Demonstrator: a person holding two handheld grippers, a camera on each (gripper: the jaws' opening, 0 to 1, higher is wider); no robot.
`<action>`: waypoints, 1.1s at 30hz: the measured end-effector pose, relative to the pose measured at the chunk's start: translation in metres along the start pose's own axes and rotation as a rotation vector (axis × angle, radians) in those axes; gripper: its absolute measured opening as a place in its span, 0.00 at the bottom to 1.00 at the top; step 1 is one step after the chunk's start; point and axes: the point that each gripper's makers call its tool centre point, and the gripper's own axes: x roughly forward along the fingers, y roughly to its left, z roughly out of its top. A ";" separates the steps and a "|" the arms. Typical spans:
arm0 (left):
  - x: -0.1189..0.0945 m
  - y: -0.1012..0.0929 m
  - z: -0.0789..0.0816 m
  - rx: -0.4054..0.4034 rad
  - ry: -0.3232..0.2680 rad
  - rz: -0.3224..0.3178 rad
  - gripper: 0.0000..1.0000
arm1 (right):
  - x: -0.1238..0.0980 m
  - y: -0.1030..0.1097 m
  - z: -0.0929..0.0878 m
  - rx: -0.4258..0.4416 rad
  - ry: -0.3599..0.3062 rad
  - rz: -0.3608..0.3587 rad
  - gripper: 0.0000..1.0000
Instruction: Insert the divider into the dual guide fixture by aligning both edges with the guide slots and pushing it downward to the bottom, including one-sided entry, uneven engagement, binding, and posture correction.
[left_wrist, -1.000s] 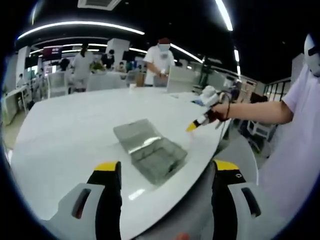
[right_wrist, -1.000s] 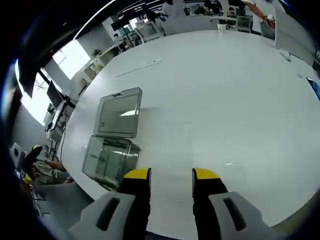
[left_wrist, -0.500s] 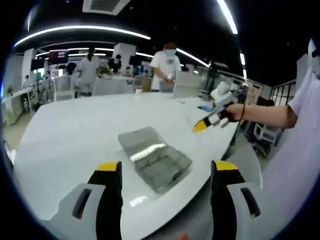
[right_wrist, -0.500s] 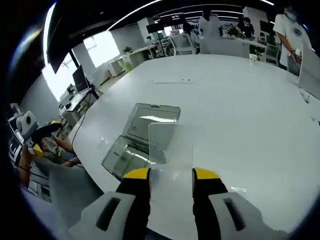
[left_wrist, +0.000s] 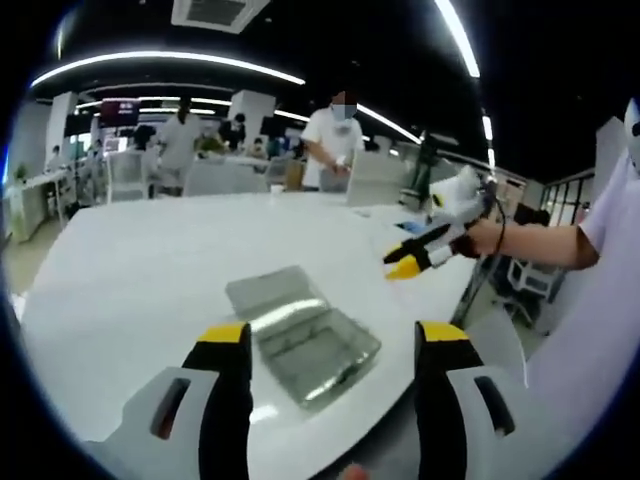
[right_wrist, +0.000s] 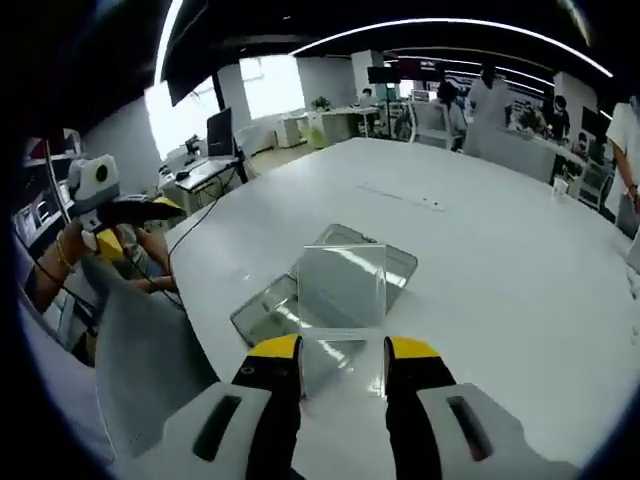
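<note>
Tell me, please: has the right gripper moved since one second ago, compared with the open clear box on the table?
Yes. In the left gripper view, the right gripper has risen above the white table, away from the clear box.

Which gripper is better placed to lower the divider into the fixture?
The right gripper: it already holds the clear divider upright above the fixture. The left gripper is open.

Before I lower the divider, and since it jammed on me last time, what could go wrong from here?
1. The divider is clear and hard to see against the clear fixture, so one edge may miss its slot and bind.
2. The right gripper holds it by one edge alone; it may tilt when pushed.
3. The left gripper is open and off the fixture, which may slide on the table.
</note>
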 end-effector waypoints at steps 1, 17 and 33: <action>0.005 -0.003 0.001 0.008 0.006 -0.009 0.62 | 0.000 0.001 0.001 -0.019 0.003 0.000 0.28; 0.052 -0.015 0.040 -0.075 -0.049 -0.123 0.48 | -0.009 0.017 0.027 -0.261 -0.049 0.033 0.28; 0.088 -0.025 0.042 -0.170 0.024 -0.188 0.40 | -0.009 0.040 0.038 -0.442 -0.040 0.036 0.28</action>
